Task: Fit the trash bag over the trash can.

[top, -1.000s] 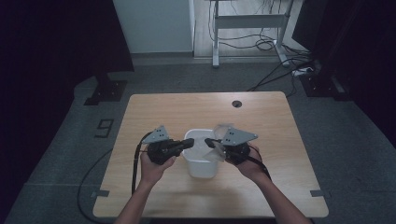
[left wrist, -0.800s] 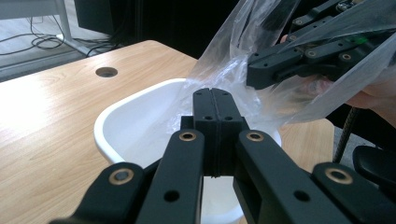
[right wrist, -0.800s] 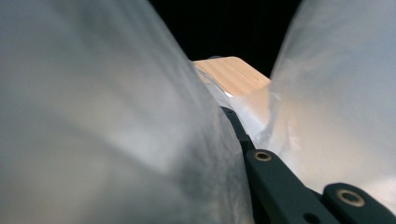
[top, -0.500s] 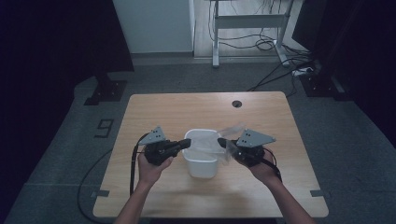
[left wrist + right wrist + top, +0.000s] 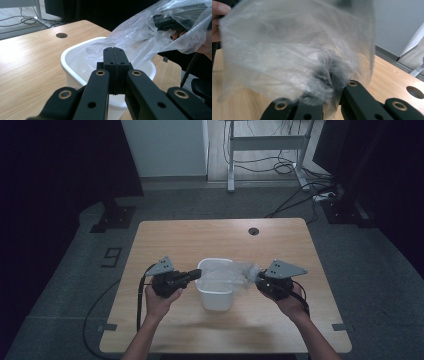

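I find the tub point(image 5: 216, 287) mid-table, part of the bag point(image 5: 239, 274) lying inside. My right gripper point(image 5: 259, 281) is clenched on the bag; my left gripper point(image 5: 199, 273) is clenched empty at the rim. Since earlier, the right gripper has drawn the bag rightward.

One white tub point(image 5: 216, 290); one clear plastic bag point(image 5: 243, 275); two handheld grippers: left point(image 5: 195, 274), right point(image 5: 259, 280); one wooden table point(image 5: 175, 240).
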`<state>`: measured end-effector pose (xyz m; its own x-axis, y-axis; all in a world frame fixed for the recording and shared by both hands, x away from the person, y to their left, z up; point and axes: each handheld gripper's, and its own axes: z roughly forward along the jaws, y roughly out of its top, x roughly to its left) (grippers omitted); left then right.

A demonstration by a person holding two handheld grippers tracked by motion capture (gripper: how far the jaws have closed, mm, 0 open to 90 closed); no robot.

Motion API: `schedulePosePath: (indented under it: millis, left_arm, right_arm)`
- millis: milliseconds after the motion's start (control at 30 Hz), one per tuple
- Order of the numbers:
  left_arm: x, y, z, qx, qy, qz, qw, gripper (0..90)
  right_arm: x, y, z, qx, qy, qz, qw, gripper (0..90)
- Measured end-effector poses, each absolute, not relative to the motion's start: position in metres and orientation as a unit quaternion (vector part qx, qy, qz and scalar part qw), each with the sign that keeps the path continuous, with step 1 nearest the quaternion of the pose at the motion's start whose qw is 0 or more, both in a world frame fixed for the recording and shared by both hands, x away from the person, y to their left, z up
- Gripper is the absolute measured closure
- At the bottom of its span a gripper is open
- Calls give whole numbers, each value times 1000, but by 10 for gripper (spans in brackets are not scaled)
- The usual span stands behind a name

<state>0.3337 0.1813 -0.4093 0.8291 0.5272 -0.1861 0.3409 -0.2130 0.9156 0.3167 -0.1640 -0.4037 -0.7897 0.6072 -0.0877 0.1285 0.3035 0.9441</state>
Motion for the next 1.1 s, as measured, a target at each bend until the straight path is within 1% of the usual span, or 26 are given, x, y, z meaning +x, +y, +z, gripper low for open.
schedulePosePath:
  millis: [400, 667, 700, 767, 967, 1033, 1100]
  left_arm:
    - [333, 189, -413, 775, 287, 80, 557, 900]
    - [331, 193, -419, 777, 291, 68, 554, 899]
    - [331, 193, -419, 776, 293, 65, 554, 884]
    - [331, 193, -419, 774, 297, 63, 556, 787]
    - [327, 185, -410, 773, 298, 86, 553, 600]
    - [328, 179, -407, 778, 299, 92, 545, 523]
    - [329, 173, -406, 781, 297, 94, 541, 506]
  right_arm:
    - [317, -170, -411, 250, 781, 531, 213, 892]
    - [316, -169, -415, 245, 782, 540, 194, 889]
    - [316, -168, -415, 244, 781, 541, 192, 889]
    - [315, -167, -414, 243, 781, 543, 192, 888]
    - [313, -159, -413, 233, 782, 545, 191, 887]
    - [312, -157, -412, 230, 783, 546, 191, 887]
    - [312, -155, -411, 226, 783, 547, 191, 887]
